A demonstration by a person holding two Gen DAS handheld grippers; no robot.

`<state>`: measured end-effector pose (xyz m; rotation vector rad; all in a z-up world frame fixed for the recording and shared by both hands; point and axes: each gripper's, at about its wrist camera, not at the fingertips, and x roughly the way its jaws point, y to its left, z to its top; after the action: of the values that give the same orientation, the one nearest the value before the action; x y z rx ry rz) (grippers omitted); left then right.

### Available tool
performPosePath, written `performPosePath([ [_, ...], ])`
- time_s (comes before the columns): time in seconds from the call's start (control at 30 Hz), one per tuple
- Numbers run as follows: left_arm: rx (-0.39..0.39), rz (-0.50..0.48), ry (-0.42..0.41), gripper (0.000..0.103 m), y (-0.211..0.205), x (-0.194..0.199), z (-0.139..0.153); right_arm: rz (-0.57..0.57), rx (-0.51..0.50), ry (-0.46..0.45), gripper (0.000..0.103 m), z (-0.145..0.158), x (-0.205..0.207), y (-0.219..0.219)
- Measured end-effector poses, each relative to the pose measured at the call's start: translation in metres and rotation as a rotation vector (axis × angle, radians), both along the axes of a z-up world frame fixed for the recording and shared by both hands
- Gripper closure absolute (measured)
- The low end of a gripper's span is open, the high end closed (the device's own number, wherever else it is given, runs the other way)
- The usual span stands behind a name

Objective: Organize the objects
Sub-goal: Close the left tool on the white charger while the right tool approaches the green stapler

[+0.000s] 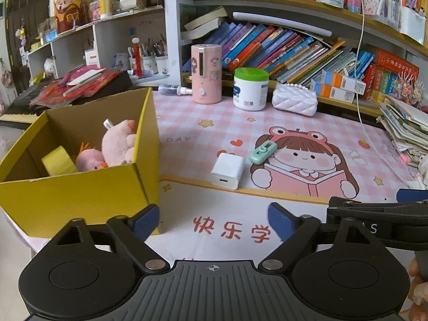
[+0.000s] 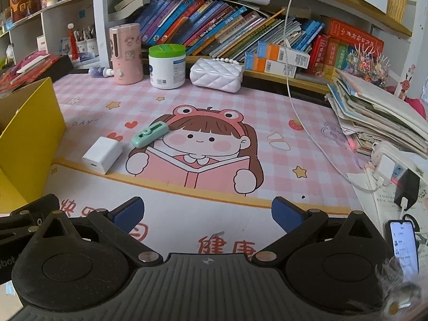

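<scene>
A yellow cardboard box (image 1: 80, 187) stands at the left of the desk mat; it also shows in the right wrist view (image 2: 29, 133). Inside it lie a pink plush pig (image 1: 119, 143), a small pink plush chick (image 1: 89, 160) and a yellow tape roll (image 1: 57, 161). A white charger block (image 1: 227, 171) (image 2: 102, 155) and a mint green small tool (image 1: 263, 151) (image 2: 149, 133) lie on the mat right of the box. My left gripper (image 1: 214, 220) is open and empty, near the mat's front edge. My right gripper (image 2: 208, 214) is open and empty, beside it.
At the back stand a pink humidifier (image 1: 206, 73), a white green-lidded jar (image 1: 251, 88), a white quilted purse (image 1: 294, 99) and leaning books (image 1: 281, 48). A stack of booklets (image 2: 379, 115), a white cable (image 2: 302, 117), a power strip (image 2: 396, 165) and a phone (image 2: 404, 246) are at the right.
</scene>
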<state>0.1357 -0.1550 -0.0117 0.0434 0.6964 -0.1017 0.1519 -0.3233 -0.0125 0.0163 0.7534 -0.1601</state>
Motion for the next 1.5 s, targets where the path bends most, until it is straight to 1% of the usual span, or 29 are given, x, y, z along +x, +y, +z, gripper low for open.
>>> performPosePath([
  [0.47, 0.002, -0.009, 0.0, 0.02, -0.017, 0.014, -0.002, -0.013, 0.023, -0.003, 0.001, -0.001, 0.014, -0.023],
  [0.77, 0.003, 0.003, 0.011, 0.026, -0.023, 0.028, -0.005, 0.013, 0.04, -0.01, 0.001, -0.003, 0.027, -0.03],
  [0.83, 0.007, 0.006, 0.013, 0.032, -0.025, 0.034, -0.006, 0.02, 0.05, -0.012, 0.002, -0.003, 0.034, -0.033],
  [0.87, 0.009, 0.009, 0.013, 0.032, -0.027, 0.039, -0.007, 0.022, 0.054, -0.015, 0.002, -0.003, 0.037, -0.034],
  [1.17, 0.019, 0.054, 0.035, 0.033, -0.041, 0.088, -0.027, 0.049, 0.079, -0.035, 0.002, -0.002, 0.075, -0.044],
  [1.33, 0.023, 0.072, 0.054, 0.033, -0.045, 0.117, -0.041, 0.095, 0.087, -0.024, 0.003, -0.008, 0.092, -0.043],
  [1.5, 0.021, 0.071, 0.078, 0.033, -0.043, 0.134, -0.054, 0.134, 0.105, -0.009, 0.003, -0.014, 0.104, -0.043],
])
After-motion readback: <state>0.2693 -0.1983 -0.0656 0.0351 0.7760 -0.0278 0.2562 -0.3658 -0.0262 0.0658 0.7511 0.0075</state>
